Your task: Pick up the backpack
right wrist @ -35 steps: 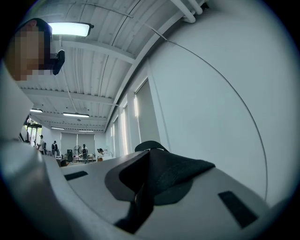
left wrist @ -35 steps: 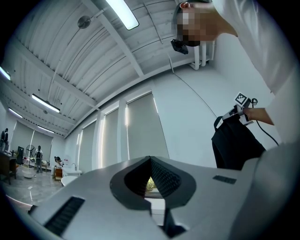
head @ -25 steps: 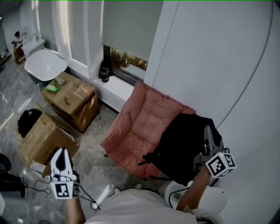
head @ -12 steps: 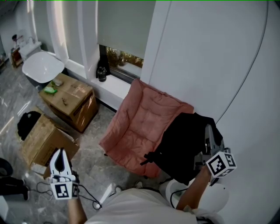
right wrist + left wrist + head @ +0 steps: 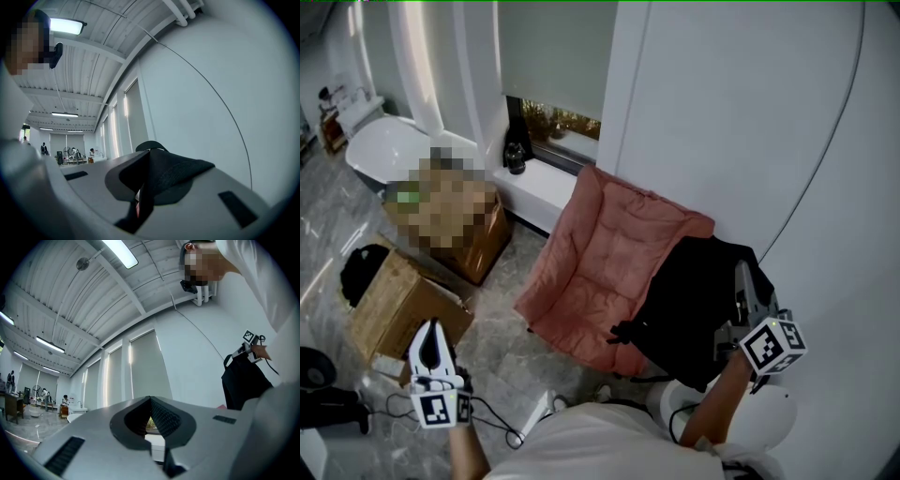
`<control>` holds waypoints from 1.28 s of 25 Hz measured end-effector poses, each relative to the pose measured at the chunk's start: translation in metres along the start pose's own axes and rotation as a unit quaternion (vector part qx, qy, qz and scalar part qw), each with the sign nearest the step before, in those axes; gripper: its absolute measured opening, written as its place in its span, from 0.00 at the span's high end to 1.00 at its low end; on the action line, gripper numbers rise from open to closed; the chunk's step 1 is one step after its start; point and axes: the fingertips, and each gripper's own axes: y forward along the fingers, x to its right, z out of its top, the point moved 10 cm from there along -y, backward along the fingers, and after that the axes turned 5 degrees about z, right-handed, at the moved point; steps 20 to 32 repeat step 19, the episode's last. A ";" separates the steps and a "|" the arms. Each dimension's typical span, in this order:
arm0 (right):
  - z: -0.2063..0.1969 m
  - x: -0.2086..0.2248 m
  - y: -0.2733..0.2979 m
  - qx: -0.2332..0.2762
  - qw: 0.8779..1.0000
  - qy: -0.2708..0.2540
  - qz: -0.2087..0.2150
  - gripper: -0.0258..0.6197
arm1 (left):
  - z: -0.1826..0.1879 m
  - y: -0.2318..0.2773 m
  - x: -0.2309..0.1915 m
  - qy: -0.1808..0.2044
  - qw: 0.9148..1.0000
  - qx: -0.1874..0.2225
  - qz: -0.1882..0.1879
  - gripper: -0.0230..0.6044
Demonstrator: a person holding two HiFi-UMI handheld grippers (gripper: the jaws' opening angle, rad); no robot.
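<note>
The black backpack [image 5: 689,309] hangs against the right side of a pink padded chair [image 5: 600,253], held by its top. My right gripper [image 5: 741,274] is shut on the backpack; in the right gripper view, black fabric [image 5: 176,171] fills the space between the jaws and a strap loop [image 5: 150,144] shows past the tips of the right gripper [image 5: 149,153]. My left gripper [image 5: 427,330] hangs low at the left over the floor, away from the bag, its jaws together on nothing. In the left gripper view, the left gripper [image 5: 150,400] points toward a window, with the backpack [image 5: 243,380] far right.
A white curved wall [image 5: 722,122] stands right behind the chair. Two cardboard boxes [image 5: 398,300] and a black bag [image 5: 358,267] sit on the marble floor at left, beside a white tub [image 5: 380,150]. Cables [image 5: 487,427] trail by my feet. A white round object [image 5: 759,422] sits below the backpack.
The right gripper with the backpack has shifted a little beside the chair. The left gripper has stayed put. The head view has drifted slightly.
</note>
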 end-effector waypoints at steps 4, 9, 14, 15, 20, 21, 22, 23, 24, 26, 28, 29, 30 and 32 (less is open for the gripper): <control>0.001 0.000 0.002 -0.003 1.000 -0.002 0.005 0.91 | 0.000 -0.002 0.000 0.001 1.000 -0.004 0.004 0.95; 0.003 -0.001 0.004 -0.003 1.000 0.001 0.009 0.91 | -0.001 -0.001 0.000 0.004 1.000 -0.003 0.003 0.95; 0.002 -0.002 0.006 0.003 1.000 0.003 0.012 0.91 | -0.002 0.001 0.001 0.002 1.000 -0.002 0.004 0.95; 0.002 -0.001 0.007 0.004 1.000 0.004 0.013 0.91 | -0.003 0.001 0.001 0.001 1.000 -0.002 0.006 0.95; 0.001 0.001 0.009 0.004 1.000 0.005 0.020 0.91 | -0.003 0.002 0.002 0.001 1.000 -0.001 0.011 0.95; 0.001 0.001 0.009 0.004 1.000 0.005 0.020 0.91 | -0.003 0.002 0.002 0.001 1.000 -0.001 0.011 0.95; 0.001 0.001 0.009 0.004 1.000 0.005 0.020 0.91 | -0.003 0.002 0.002 0.001 1.000 -0.001 0.011 0.95; 0.001 0.001 0.009 0.004 1.000 0.005 0.020 0.91 | -0.003 0.002 0.002 0.001 1.000 -0.001 0.011 0.95; 0.001 0.001 0.009 0.004 1.000 0.005 0.020 0.91 | -0.003 0.002 0.002 0.001 1.000 -0.001 0.011 0.95; 0.001 0.001 0.009 0.004 1.000 0.005 0.020 0.91 | -0.003 0.002 0.002 0.001 1.000 -0.001 0.011 0.95; 0.001 0.001 0.009 0.004 1.000 0.005 0.020 0.91 | -0.003 0.002 0.002 0.001 1.000 -0.001 0.011 0.95; 0.001 0.001 0.009 0.004 1.000 0.005 0.020 0.91 | -0.003 0.002 0.002 0.001 1.000 -0.001 0.011 0.95; 0.001 0.001 0.009 0.004 1.000 0.005 0.020 0.91 | -0.003 0.002 0.002 0.001 1.000 -0.001 0.011 0.95; 0.001 0.001 0.009 0.004 1.000 0.005 0.020 0.91 | -0.003 0.002 0.002 0.001 1.000 -0.001 0.011 0.95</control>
